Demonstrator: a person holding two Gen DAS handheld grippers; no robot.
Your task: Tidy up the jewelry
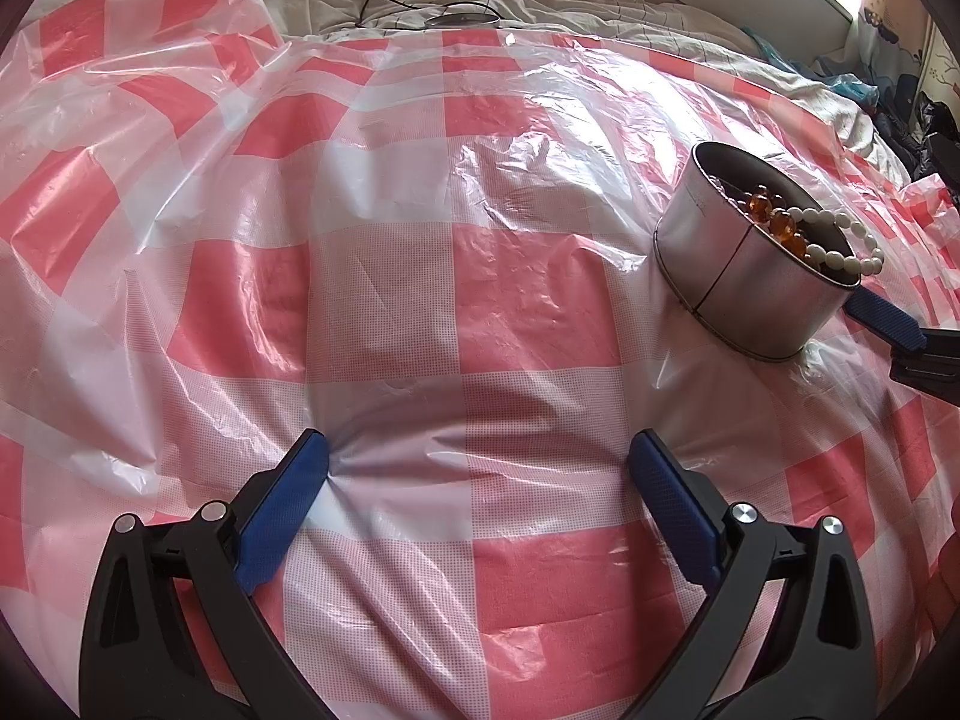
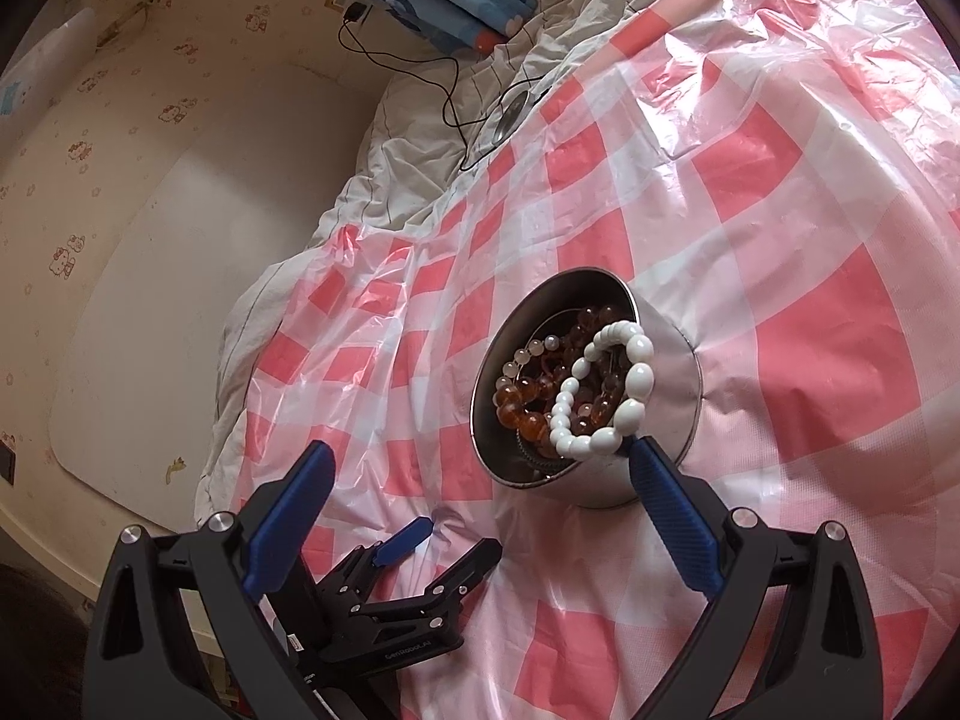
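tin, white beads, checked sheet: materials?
Round tin: looks like brushed metal, with a dull grey sheen and a side seam. White bead bracelet: glossy and opaque, plastic or stone, can't tell. Checked sheet: thin plastic film, translucent, crinkled, with glare.

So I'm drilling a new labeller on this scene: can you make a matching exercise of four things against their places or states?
Things:
1. white bead bracelet
2. amber beads
3. metal tin
4. left gripper

Places or states:
A. jaws open, tips on the plastic sheet
B. draped over the tin's rim
C. down inside the tin
D. standing on the checked sheet

Pairs: 1-B, 2-C, 3-D, 4-A
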